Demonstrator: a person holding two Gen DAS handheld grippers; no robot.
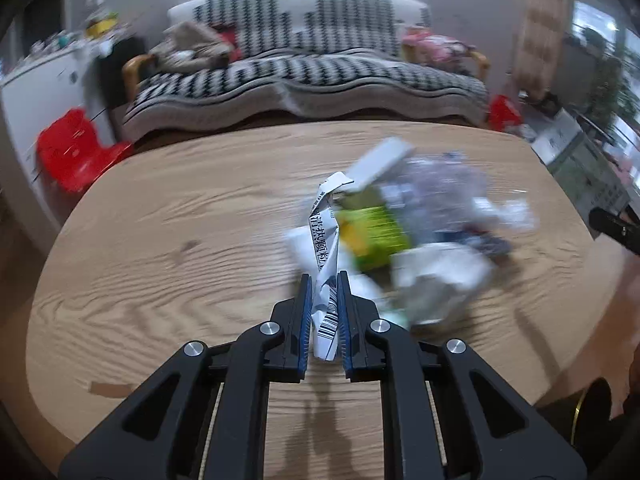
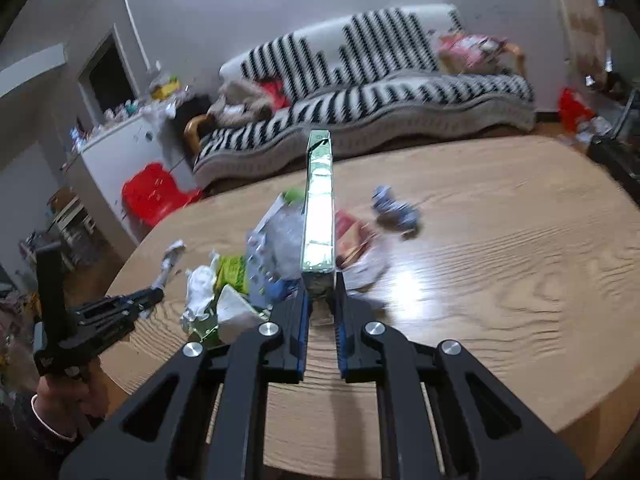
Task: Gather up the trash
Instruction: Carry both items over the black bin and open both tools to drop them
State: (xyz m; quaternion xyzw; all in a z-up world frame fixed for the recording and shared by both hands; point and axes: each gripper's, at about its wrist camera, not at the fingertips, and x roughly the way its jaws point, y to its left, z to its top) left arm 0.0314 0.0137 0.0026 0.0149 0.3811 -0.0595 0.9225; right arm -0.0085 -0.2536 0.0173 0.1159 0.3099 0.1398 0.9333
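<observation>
Both grippers hold trash above the wooden table [image 2: 500,260]. The left gripper [image 1: 324,300] has its jaws clamped narrow on a crumpled white paper strip [image 1: 326,240] printed with black characters and a barcode; the strip rises from the pads and ends above the pile. The right gripper [image 2: 320,300] pinches the near end of a long, thin green carton [image 2: 319,208], seen edge-on, glossy and catching glare, pointing away toward the striped sofa [image 2: 360,92].

The trash pile [image 1: 408,232] lies right of centre on the table in the left wrist view: a yellow-green wrapper [image 1: 372,236], clear crinkled plastic, white tissue; much of it blurred. A blue-and-white crumple [image 2: 394,208] sits apart on the far right side in the right wrist view.

Judgement: step in hand is carrying off two picked pieces. No bin is visible. The paper is limp, so the lift should clear the pile to avoid snagging. The carton is gripped at one end only and may pivot, so it should be kept steady with no fast swings.
</observation>
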